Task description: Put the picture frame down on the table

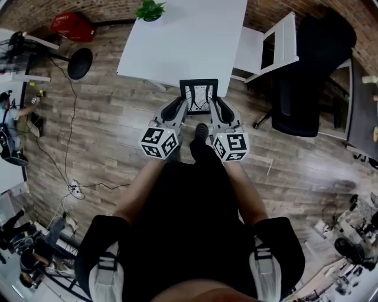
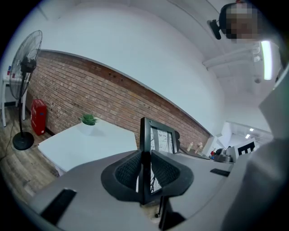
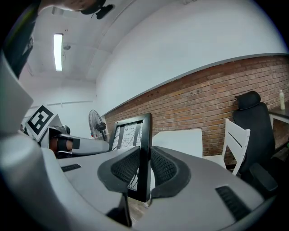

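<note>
A black picture frame [image 1: 199, 96] with a line drawing in it hangs upright in the air just before the near edge of the white table [image 1: 183, 35]. My left gripper [image 1: 180, 109] is shut on the frame's left side. My right gripper [image 1: 216, 109] is shut on its right side. In the left gripper view the frame [image 2: 156, 140] stands edge-on between the dark pads [image 2: 128, 170]. The right gripper view shows the frame [image 3: 135, 135] clamped the same way, with the table [image 3: 178, 140] behind it.
A small green plant [image 1: 150, 10] stands at the table's far edge. A white chair [image 1: 269, 50] and a black office chair [image 1: 307, 76] are to the right. A floor fan [image 1: 77, 62] and a red box [image 1: 72, 26] stand left. Cables cross the wooden floor [image 1: 88, 147].
</note>
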### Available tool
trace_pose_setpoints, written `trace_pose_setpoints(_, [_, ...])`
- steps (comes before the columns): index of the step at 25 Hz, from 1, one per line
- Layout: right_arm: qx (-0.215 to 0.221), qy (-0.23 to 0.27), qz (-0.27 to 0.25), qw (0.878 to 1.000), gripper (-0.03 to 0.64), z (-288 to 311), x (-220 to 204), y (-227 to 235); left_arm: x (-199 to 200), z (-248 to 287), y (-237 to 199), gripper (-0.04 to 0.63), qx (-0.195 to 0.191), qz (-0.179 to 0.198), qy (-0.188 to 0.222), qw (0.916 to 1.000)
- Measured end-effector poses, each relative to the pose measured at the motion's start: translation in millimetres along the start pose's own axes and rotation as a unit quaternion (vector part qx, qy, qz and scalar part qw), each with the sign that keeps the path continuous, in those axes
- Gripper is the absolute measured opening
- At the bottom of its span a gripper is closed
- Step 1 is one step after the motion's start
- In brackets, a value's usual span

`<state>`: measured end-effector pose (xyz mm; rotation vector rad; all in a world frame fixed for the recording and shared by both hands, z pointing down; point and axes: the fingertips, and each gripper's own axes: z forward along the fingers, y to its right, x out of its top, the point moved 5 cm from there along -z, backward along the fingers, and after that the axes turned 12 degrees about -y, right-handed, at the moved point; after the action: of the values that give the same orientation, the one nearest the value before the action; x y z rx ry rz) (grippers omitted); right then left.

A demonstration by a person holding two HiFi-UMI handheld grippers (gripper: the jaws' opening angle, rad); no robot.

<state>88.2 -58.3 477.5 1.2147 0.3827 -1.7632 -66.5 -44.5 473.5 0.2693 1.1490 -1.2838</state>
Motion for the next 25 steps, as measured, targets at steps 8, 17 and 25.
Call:
trace_pose_setpoints(8, [0.040, -0.010, -0.019, 0.999, 0.067, 19.1, 19.4, 26.6, 14.5, 20.8, 3.2, 0.075, 0.033, -0.016, 0.016, 0.9992])
trace_pose_setpoints(17, [0.059, -0.013, -0.017, 0.998, 0.067, 25.9, 28.7, 35.0, 25.4, 27.5, 4.2, 0.075, 0.050, -0.023, 0.021, 0.9983])
trace_pose_setpoints(25, [0.057, -0.016, -0.015, 0.998, 0.067, 31.2, 27.8, 35.7, 25.0, 31.1, -1.0, 0.075, 0.049, -0.027, 0.018, 0.9983])
